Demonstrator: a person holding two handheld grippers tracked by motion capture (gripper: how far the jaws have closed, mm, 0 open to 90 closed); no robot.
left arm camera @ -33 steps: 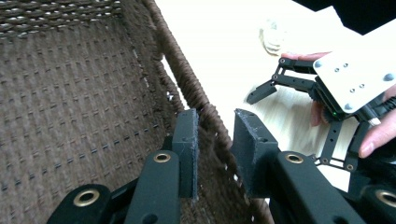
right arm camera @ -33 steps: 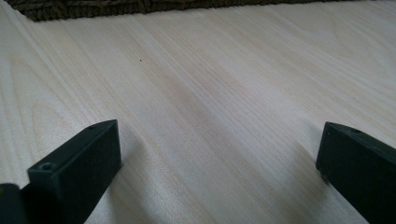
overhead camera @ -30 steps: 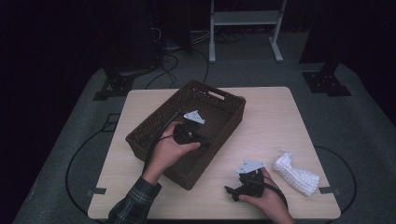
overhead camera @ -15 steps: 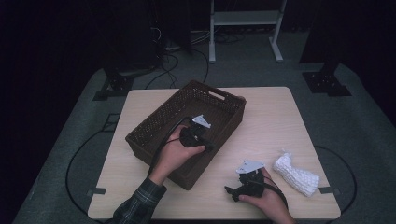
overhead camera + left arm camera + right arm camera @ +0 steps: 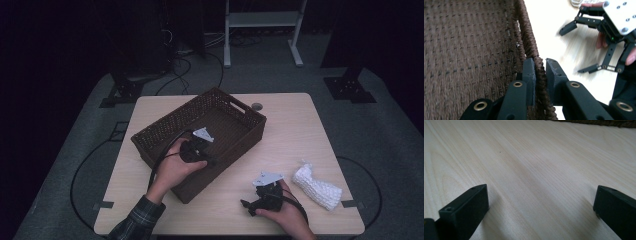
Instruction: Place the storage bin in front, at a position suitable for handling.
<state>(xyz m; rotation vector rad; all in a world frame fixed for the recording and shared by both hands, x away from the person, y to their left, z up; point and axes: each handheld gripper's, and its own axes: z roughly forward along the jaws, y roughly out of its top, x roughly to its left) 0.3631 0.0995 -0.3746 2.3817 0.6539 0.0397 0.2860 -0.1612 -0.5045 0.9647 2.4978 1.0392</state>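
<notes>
The room is dark, and a light wooden table [image 5: 300,130] stands in the middle of it. Everything here is told from the brown woven basket [image 5: 200,140] on that table.

Closest to the person, in front of the basket and a little to its right, the right gripper [image 5: 252,205] rests low on the bare wood with its jaws spread wide and nothing between them. Just past it on the right lies a white knitted cloth [image 5: 317,187], well apart from the basket.

At the basket's near long wall [image 5: 537,75], the left gripper [image 5: 539,82] has one jaw inside and one outside. Its jaws have just been closing, and now they pinch the woven rim.

I think the job is to grab the basket and move it. To do it well, squeeze the wall firmly, low on the rim, and pull slowly so the basket does not tip.

The basket looks empty; I see only its woven floor.
</notes>
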